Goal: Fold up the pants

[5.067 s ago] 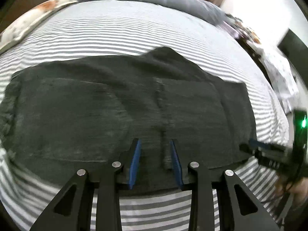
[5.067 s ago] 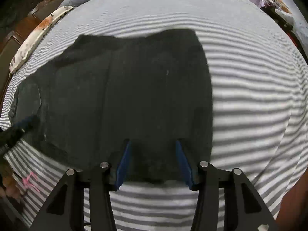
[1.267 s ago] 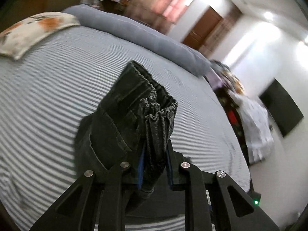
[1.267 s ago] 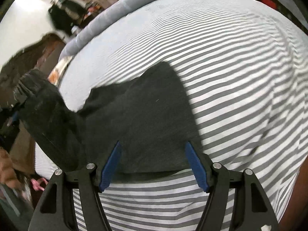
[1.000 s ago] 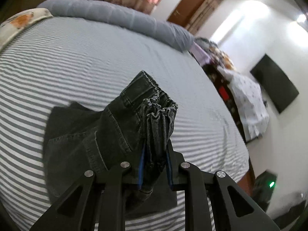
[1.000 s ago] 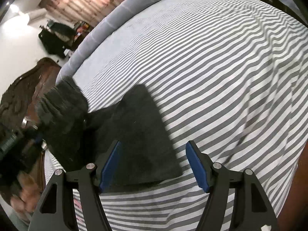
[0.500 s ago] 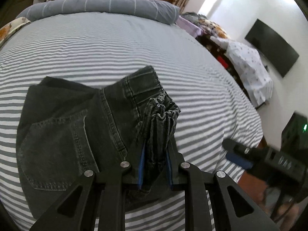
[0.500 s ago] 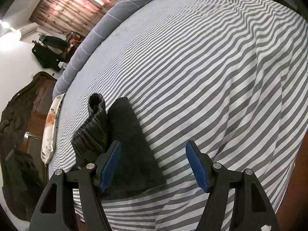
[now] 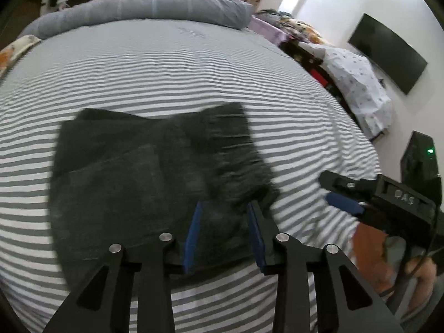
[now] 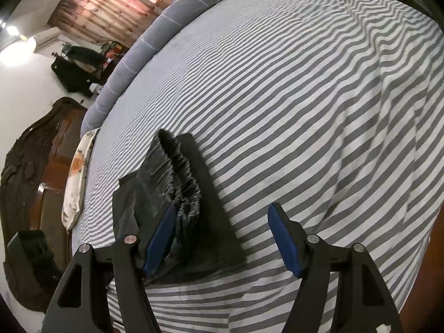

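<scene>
- Pants (image 9: 155,177): dark denim, folded into a thick stack on the striped bed sheet (image 9: 166,77), near the bed's front edge. The gathered waistband (image 10: 183,183) lies on top at the right side of the stack.
- Your left gripper (image 9: 224,236): jaws opening, the blue pads clear of the cloth. Fabric sits between them but isn't pinched, so it's a release.
- Your right gripper (image 10: 222,238): jaws wide apart, holding nothing. It hangs over the stack's right edge, its left pad just over the waistband.
- Risk: the waistband layer looks bunched and raised, so it may spring back or slide off once you let go.
- Risk: pull your left gripper back low and a pad could snag the top layer and drag the fold open.
- Risk: the stack is close to the bed edge, so a nudge could tip it over.
- Writing: embossed letters on the right gripper's body in the left view, roughly "DAS", too soft to be sure. No other labels readable.
</scene>
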`<action>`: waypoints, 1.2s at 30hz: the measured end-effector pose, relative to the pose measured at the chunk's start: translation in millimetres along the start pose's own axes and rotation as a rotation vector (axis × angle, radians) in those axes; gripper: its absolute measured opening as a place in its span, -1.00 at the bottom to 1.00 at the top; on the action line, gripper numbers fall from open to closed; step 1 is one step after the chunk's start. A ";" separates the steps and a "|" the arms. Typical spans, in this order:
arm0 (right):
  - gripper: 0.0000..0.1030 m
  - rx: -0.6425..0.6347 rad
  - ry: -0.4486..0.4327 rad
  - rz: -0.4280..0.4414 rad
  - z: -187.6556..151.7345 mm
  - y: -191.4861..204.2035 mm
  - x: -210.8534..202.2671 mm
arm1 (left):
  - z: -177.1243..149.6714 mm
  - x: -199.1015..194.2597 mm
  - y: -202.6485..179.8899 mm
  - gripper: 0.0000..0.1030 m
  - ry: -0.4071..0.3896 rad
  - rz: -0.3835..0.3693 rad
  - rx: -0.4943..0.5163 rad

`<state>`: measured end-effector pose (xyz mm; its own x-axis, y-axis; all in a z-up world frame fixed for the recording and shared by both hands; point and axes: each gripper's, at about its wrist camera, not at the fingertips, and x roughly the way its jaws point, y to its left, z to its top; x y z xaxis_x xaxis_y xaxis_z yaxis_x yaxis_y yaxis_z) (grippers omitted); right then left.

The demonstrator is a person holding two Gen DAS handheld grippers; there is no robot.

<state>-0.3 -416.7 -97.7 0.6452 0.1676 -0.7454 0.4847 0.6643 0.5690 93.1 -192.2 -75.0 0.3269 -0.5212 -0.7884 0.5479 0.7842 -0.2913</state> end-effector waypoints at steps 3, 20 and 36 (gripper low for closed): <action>0.27 -0.024 0.022 0.032 -2.6 11.9 7.8 | -6.7 -7.6 30.8 -0.30 -0.008 0.100 -0.030; -0.73 -0.299 0.111 -0.105 1.0 85.3 74.2 | -34.4 -6.8 129.2 -0.22 0.052 0.284 -0.150; -0.81 -0.266 0.078 -0.228 -22.8 55.8 68.1 | -34.3 -8.2 120.4 -0.22 0.051 0.294 -0.087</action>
<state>57.2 -351.6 -124.6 0.4865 0.0418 -0.8727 0.4339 0.8554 0.2828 130.0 -82.0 -122.2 0.4211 -0.2519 -0.8714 0.3666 0.9260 -0.0905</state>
